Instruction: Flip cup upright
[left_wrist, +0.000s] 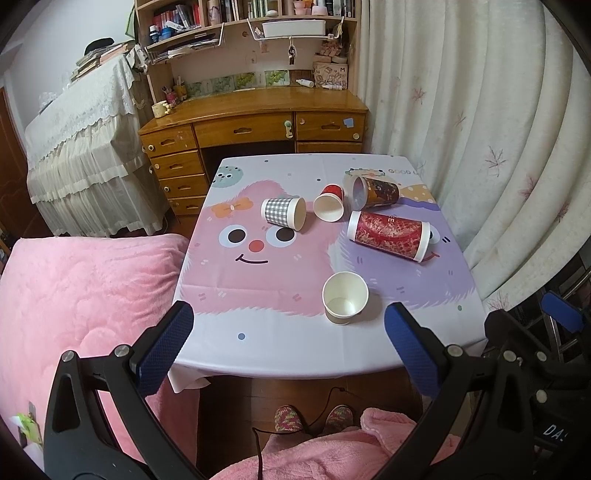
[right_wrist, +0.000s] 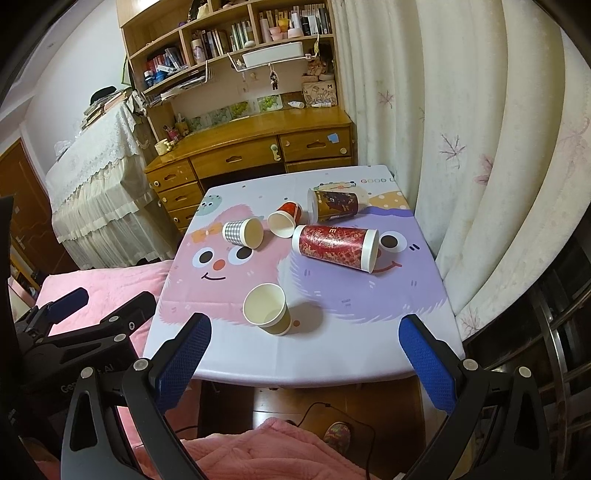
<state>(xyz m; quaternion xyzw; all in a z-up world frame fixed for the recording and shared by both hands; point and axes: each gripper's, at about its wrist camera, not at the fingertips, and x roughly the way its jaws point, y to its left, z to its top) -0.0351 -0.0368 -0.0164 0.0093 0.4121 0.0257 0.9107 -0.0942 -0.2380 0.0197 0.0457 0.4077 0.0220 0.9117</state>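
Several paper cups are on a small table with a cartoon cloth (left_wrist: 258, 332). A plain cup (left_wrist: 345, 298) stands upright near the front; it also shows in the right wrist view (right_wrist: 266, 308). Lying on their sides are a grey checked cup (left_wrist: 283, 213) (right_wrist: 243, 232), a small red cup (left_wrist: 329, 203) (right_wrist: 283, 219), a tall red patterned cup (left_wrist: 388, 235) (right_wrist: 335, 246) and a dark brown cup (left_wrist: 376, 192) (right_wrist: 334, 204). My left gripper (left_wrist: 289, 325) is open and empty, held before the table's front edge. My right gripper (right_wrist: 304, 334) is open and empty, likewise short of the table.
A pink blanket covers a bed (left_wrist: 74, 295) left of the table. A wooden desk with drawers (left_wrist: 255, 125) and shelves stands behind. Curtains (left_wrist: 480, 129) hang along the right side. My slippered feet (left_wrist: 288, 417) are on the floor under the table's front edge.
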